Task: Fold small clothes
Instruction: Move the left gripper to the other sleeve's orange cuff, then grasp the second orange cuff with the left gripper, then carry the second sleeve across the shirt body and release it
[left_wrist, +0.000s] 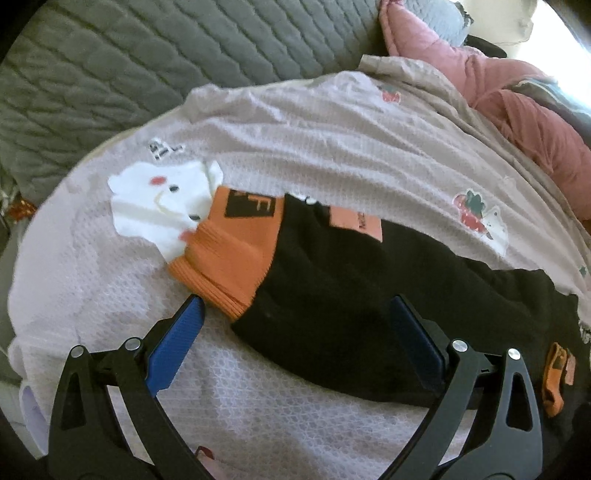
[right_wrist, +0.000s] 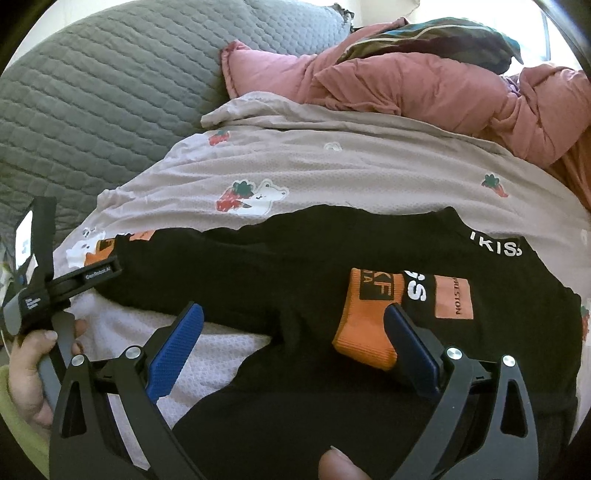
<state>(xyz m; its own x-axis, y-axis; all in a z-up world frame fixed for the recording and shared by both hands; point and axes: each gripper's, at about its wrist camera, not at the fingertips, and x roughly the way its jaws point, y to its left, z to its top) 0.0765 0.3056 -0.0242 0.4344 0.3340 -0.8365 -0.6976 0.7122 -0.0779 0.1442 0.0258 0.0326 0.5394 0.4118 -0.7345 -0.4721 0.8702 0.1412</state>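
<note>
Black knit fabric, a small garment (right_wrist: 295, 266) with orange ribbed cuffs, lies spread across the middle of the right wrist frame on a pale strawberry-print bed cover (right_wrist: 332, 166). One orange cuff (right_wrist: 369, 325) sits folded over the black body at centre right, beside an orange label patch (right_wrist: 453, 297) and white lettering. In the left wrist view the other orange cuff (left_wrist: 229, 254) lies at centre frame, its end overlapping a small white sock-like item with a printed face (left_wrist: 159, 206) at centre left.

Left hand-held gripper (left_wrist: 295, 314): jaws wide, straddling the black sleeve just below the cuff; nothing gripped. Right hand-held gripper (right_wrist: 295, 325): jaws wide, the right finger touching or just beside the folded orange cuff, holding nothing.

Handling assessment: the garment appears light, soft and limp; it should drape and crease freely and will not hold shape unsupported. The ribbed cuffs look thicker and offer the firmest purchase; pinching a cuff or a seam edge would likely lift a single layer cleanly. Risk: catching the cover beneath along with the garment.

Surroundings: grey quilted pillow (right_wrist: 110, 92) at upper left, pink padded bedding (right_wrist: 406, 85) at upper right.
</note>
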